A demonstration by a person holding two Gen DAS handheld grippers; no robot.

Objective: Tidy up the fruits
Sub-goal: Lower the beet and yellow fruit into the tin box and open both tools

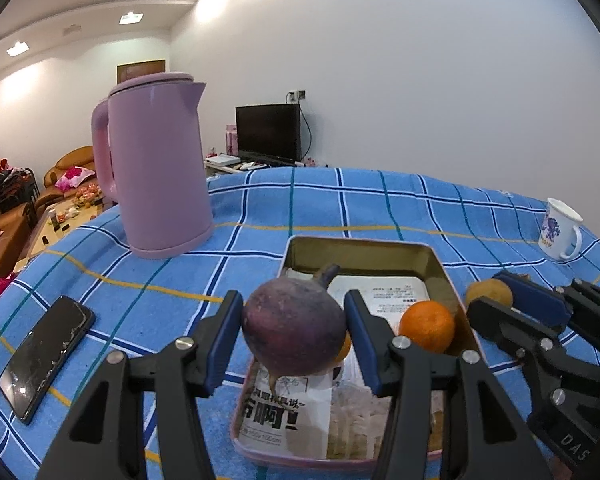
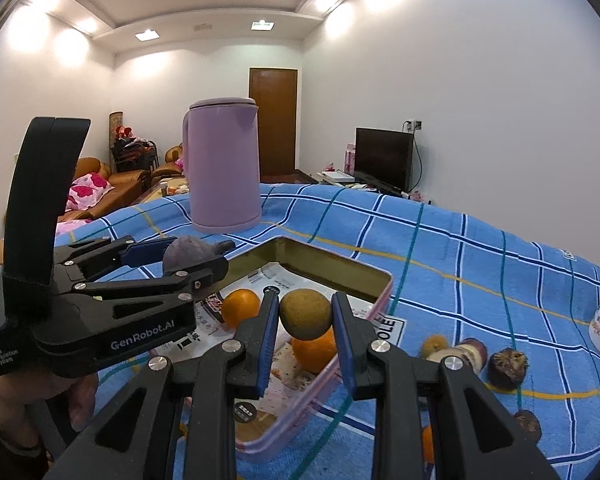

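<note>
**Two fruits held over the tin**

Covering the table, a blue checked cloth (image 1: 380,208) carries a lilac kettle (image 1: 156,168) and an open rectangular tin (image 1: 452,280) lined with printed paper. The left gripper (image 1: 294,332) is clamped on a purple round fruit (image 1: 294,330), raised above the tin's near end. The right gripper (image 2: 305,316) grasps a small brownish-green fruit (image 2: 306,314) over the tin. Oranges (image 2: 241,307) lie inside it; shrivelled fruit pieces (image 2: 508,364) sit on the cloth beside it.

Each hand-held gripper (image 2: 305,322) is black plastic with blue finger pads (image 1: 220,340), silver screws and white "GenRobot.AI" lettering.
</note>
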